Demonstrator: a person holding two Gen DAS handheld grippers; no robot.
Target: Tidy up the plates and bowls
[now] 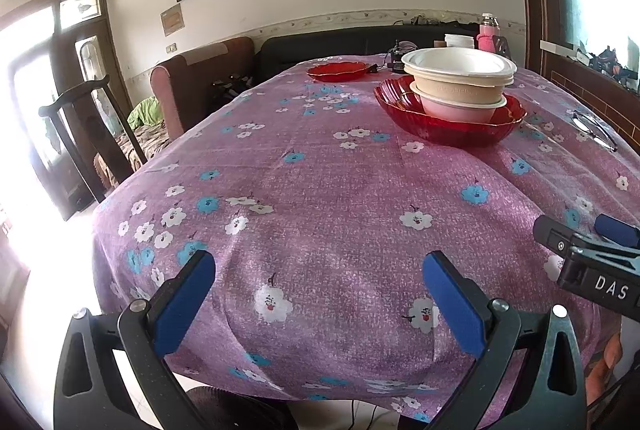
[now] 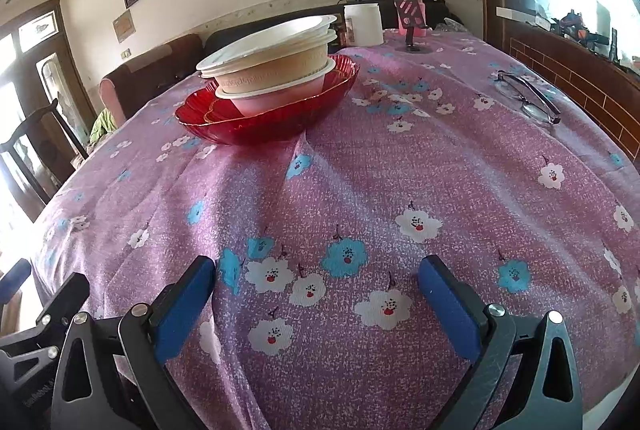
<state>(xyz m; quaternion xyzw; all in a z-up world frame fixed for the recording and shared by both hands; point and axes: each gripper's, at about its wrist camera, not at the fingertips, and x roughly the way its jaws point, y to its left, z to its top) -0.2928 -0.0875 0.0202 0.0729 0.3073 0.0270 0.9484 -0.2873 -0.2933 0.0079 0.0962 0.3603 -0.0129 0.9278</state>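
Purple floral tablecloth (image 1: 320,190), red glass dish (image 1: 452,126), blue gripper pads (image 1: 184,302)

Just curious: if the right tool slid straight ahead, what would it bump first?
Probably nothing soon: the right tool faces bare floral tablecloth. The stacked bowls sit left of its line, eyeglasses right.

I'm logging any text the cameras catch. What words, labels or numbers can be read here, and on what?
"DAS" in white letters on the black body of the right tongs, seen at the left camera's right edge.
Embossed lettering on the tan bowl: too faint to read.
Small plaque on the wall: blurred, unreadable.
Faint print on the side of the left tongs: too small to read.
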